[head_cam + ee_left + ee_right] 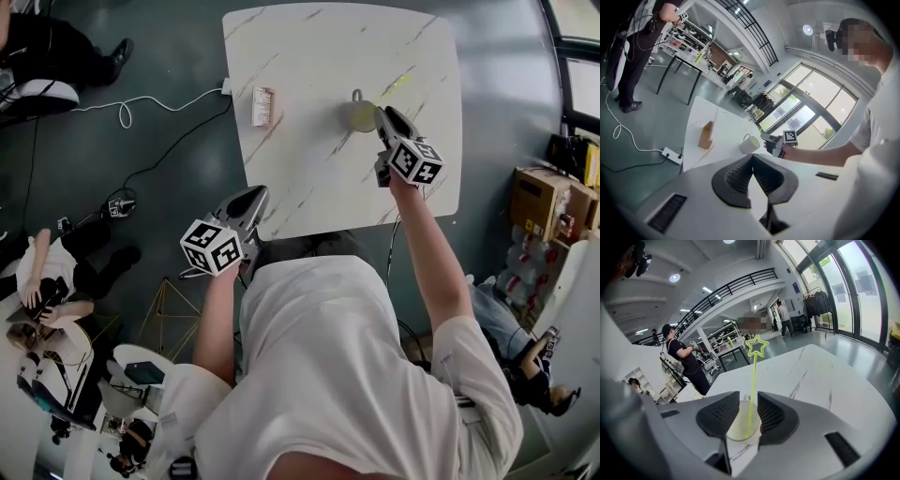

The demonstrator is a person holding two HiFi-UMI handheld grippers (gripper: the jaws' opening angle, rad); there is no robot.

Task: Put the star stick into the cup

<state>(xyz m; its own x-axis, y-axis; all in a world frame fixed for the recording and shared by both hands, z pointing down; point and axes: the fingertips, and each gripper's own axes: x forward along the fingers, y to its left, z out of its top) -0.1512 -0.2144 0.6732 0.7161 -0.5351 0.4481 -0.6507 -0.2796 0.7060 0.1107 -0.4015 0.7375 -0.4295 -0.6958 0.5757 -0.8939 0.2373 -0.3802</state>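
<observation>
**Since the stick's in the cup, this looks pretty much done**

As far as I can tell from where everything sits, the job is finished bar backing off. Left gripper [751,158] hangs off the near edge of the table [309,47]. Its ribbed black jaws are pressed together at the tips with nothing in them, so it's got no part in this.

On the table's left side there's a little tan block [262,106], boxy, maybe wood or card, well apart from the action.

Right of the middle is the cup [359,116]: pale cream, smooth, round with a loop handle, standing upright. The stick [752,390] is in it, bottom end down inside and the rest leaning up over the rim. It's a thin straight rod in see-through neon yellow-green, plastic I'd guess, topped with an outline star [757,346].

Right gripper [749,398] is just beside the cup on the near side. Its jaws are a narrow gap apart, wider than the stick and not pinching it as far as I can see. The rod just lines up in the gap. Same ribbed rubbery pads, grey shell.

Tabletop's white with faint marble-style streaks, probably hard and slick.

What's left, I reckon: draw the right gripper away without knocking the stick, since it looks light and top-heavy.
</observation>
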